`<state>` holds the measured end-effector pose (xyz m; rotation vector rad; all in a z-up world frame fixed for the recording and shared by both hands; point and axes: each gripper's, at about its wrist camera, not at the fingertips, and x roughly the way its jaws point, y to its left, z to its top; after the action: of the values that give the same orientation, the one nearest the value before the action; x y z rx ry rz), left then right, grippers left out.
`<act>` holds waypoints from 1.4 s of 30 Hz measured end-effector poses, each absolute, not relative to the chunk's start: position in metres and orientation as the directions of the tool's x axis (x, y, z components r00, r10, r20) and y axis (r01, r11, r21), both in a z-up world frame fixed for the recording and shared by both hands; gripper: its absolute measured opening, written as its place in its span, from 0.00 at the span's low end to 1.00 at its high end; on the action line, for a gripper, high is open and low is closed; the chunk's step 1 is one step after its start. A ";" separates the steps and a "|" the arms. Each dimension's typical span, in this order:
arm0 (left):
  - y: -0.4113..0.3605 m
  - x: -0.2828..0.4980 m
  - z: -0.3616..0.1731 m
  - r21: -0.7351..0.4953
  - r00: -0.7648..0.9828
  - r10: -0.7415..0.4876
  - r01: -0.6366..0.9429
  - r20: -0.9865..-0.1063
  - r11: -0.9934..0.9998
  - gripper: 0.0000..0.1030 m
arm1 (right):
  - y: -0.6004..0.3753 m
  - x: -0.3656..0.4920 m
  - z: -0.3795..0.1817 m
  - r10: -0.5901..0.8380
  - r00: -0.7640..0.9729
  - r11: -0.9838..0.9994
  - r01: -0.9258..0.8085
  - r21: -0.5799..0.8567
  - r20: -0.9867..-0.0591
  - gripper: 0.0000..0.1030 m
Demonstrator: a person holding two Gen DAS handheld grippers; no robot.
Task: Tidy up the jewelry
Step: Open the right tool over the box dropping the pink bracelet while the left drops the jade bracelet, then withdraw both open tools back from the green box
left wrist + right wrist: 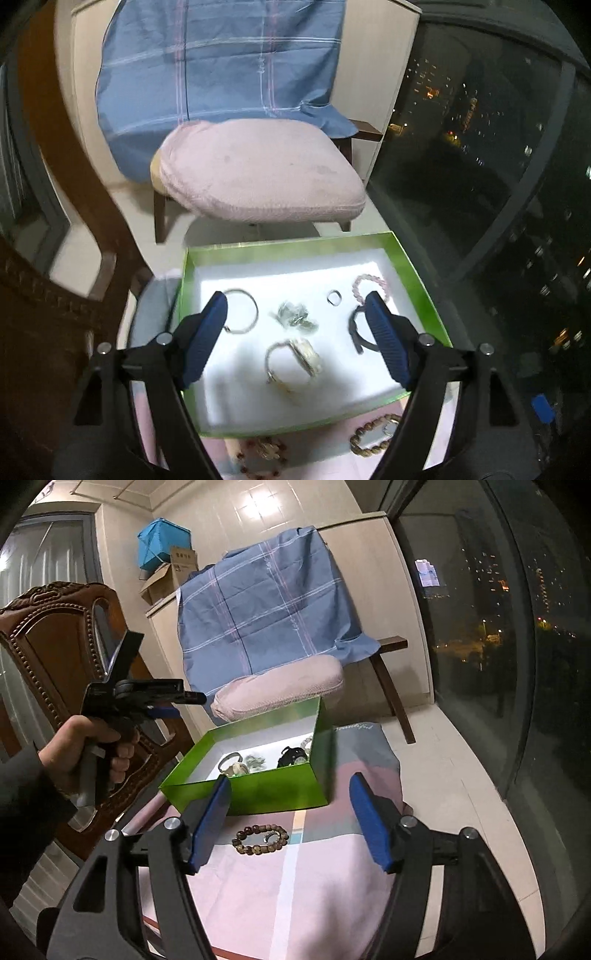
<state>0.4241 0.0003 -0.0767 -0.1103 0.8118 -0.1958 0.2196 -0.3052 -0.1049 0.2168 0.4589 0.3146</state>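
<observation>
A green box [413, 266] with a white floor holds jewelry: a silver bangle [242, 312], a crumpled silver piece [295, 315], a small ring [334, 297], a pink bead bracelet [369, 284], a black band [356, 332] and a pale bracelet [295, 363]. My left gripper [297, 308] hovers open above the box, empty. A brown bead bracelet [260, 839] and a small ring [272, 837] lie on the pink cloth in front of the box [258, 794]. My right gripper [290, 794] is open and empty just above them. The left gripper [162, 698] shows at the left in the right wrist view.
A red bead bracelet [262, 454] and the brown one [373, 435] lie on the cloth near the box's front wall. A pink-cushioned chair [258, 170] draped with blue cloth stands behind. A carved wooden chair back [55, 646] is on the left, a dark window [498, 646] on the right.
</observation>
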 end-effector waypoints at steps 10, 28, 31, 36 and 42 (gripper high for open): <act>0.026 0.244 -0.090 -0.163 0.741 -0.155 0.063 -0.653 0.985 0.87 | -0.287 0.210 -0.101 0.331 0.848 0.942 -0.266 0.206 -0.415 0.64; 0.022 0.099 -0.102 -0.114 0.783 -0.051 -0.026 -0.620 0.993 0.87 | -0.247 0.106 -0.096 0.221 0.803 0.974 -0.209 0.087 -0.554 0.75; 0.019 0.096 -0.101 -0.115 0.784 -0.058 -0.018 -0.618 0.993 0.87 | -0.246 0.101 -0.091 0.215 0.810 0.975 -0.206 0.078 -0.546 0.75; 0.016 0.095 -0.100 -0.112 0.786 -0.067 -0.004 -0.615 0.994 0.87 | -0.246 0.099 -0.088 0.206 0.816 0.977 -0.200 0.072 -0.540 0.75; 0.014 0.098 -0.102 -0.105 0.780 -0.069 0.004 -0.622 0.994 0.87 | -0.247 0.099 -0.087 0.208 0.817 0.977 -0.201 0.071 -0.538 0.75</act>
<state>0.0980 0.0136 -0.1022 -0.1003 0.6748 -0.0391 0.0989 -0.2467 -0.0870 0.0110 0.5743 0.2179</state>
